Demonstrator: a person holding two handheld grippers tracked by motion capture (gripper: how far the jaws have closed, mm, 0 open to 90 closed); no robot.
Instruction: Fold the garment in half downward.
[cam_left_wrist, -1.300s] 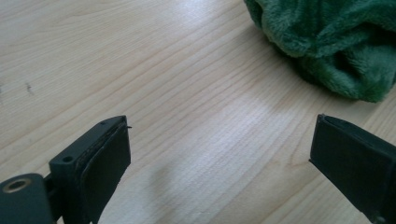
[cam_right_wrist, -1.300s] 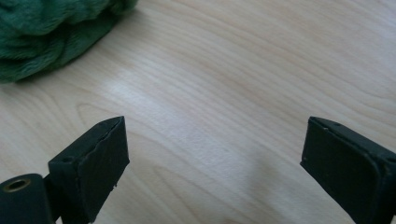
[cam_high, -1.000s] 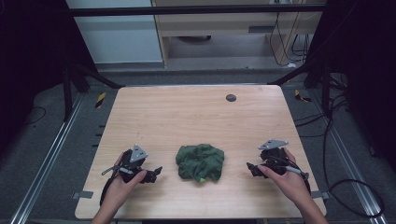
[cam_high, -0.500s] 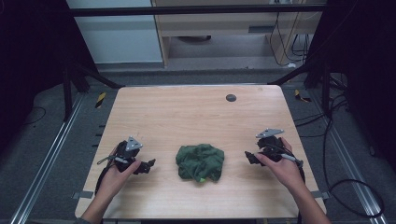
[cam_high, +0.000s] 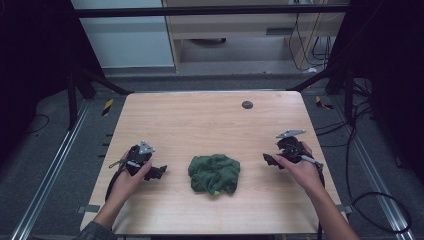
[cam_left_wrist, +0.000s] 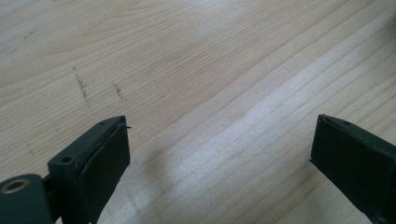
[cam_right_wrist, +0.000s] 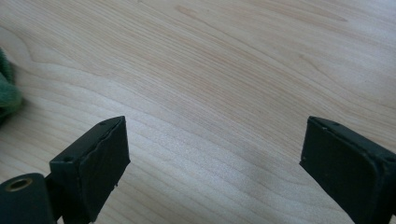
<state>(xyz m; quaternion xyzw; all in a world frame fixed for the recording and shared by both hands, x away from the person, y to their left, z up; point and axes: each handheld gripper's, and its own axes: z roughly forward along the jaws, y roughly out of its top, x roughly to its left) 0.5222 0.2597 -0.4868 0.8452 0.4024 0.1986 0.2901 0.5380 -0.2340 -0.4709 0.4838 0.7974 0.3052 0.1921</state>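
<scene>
A crumpled green cloth (cam_high: 214, 173) lies near the front middle of the wooden table (cam_high: 210, 120), unmoved. The left gripper (cam_high: 156, 172) and right gripper (cam_high: 268, 160), jaws spread wide and empty, flank it; both have edged farther from the person since a second ago.

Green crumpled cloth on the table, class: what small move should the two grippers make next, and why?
Probably bring both grippers inward toward the green cloth. It lies bunched on the wooden table, untouched, between the left gripper and the right gripper. Both stand apart from it with jaws wide open over bare wood, so closing that gap likely comes before any grasp.
</scene>
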